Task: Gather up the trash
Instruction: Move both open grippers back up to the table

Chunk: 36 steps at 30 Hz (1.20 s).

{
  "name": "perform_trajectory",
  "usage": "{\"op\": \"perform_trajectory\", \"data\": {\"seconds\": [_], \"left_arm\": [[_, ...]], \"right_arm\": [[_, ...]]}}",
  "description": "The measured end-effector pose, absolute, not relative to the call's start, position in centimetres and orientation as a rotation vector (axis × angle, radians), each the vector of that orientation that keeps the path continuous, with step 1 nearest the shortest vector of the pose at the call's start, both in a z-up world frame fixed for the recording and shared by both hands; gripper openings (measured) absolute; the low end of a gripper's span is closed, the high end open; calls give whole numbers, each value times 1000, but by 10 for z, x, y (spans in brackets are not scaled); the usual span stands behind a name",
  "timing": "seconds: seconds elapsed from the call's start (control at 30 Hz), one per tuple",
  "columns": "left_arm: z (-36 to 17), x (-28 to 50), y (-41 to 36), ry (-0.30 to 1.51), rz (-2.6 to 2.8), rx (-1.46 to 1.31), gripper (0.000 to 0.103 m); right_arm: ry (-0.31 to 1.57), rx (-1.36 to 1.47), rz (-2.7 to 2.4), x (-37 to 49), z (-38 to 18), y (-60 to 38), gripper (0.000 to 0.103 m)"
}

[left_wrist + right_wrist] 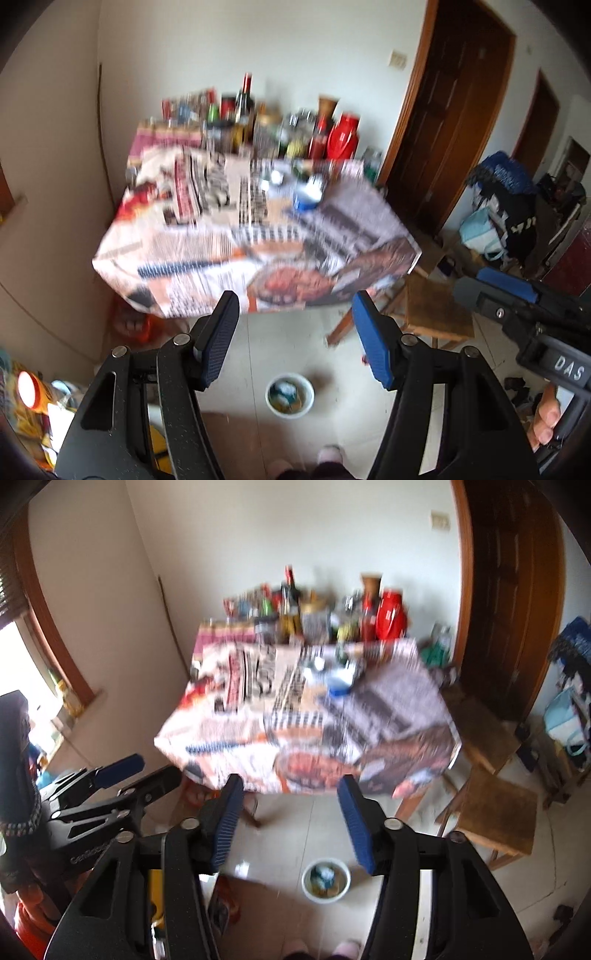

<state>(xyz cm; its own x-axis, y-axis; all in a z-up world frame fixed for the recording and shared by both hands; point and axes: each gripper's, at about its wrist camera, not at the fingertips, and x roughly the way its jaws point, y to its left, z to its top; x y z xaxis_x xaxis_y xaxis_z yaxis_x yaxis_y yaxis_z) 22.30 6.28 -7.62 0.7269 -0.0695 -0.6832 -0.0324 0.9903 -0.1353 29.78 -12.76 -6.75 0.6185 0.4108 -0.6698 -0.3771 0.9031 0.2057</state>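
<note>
Both my left gripper [293, 341] and right gripper [290, 821] gape empty; next, reach twelve o'clock for worktop [221, 236] trash, bin [290, 395] below.

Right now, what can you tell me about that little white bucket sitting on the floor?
The white bucket is small and round, with what looks like a plastic rim, and stands upright on the pale tiled floor in front of the cloth-covered table. It is open at the top and already holds scraps: something teal, something whitish and something yellowish, too blurred to name. Nothing touches it; both grippers are well above it, and a wooden stool stands off to one side.
</note>
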Motion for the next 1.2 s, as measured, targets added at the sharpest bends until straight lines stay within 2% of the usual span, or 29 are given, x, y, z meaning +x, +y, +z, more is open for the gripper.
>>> {"op": "perform_trajectory", "data": {"seconds": [0.1,0.2,0.27,0.3,0.4,0.7,1.2], "left_arm": [[-49,207,68,683,-37,-130,63],[-27,195,71,612,-45,-122,67],[-20,192,72,588,-49,-122,71],[-17,192,73,577,-50,-123,74],[-13,197,73,563,-56,-121,79],[-24,244,60,581,-51,-92,79],[-24,415,37,583,86,-145,79]], "right_arm": [[681,58,421,284,-44,-130,66],[625,59,396,275,-30,-134,68],[603,65,377,274,-25,-136,76],[595,70,368,275,-23,-137,83],[567,88,328,279,-23,-144,90],[578,79,291,328,-33,-163,91],[617,25,358,477,-31,-202,91]]}}
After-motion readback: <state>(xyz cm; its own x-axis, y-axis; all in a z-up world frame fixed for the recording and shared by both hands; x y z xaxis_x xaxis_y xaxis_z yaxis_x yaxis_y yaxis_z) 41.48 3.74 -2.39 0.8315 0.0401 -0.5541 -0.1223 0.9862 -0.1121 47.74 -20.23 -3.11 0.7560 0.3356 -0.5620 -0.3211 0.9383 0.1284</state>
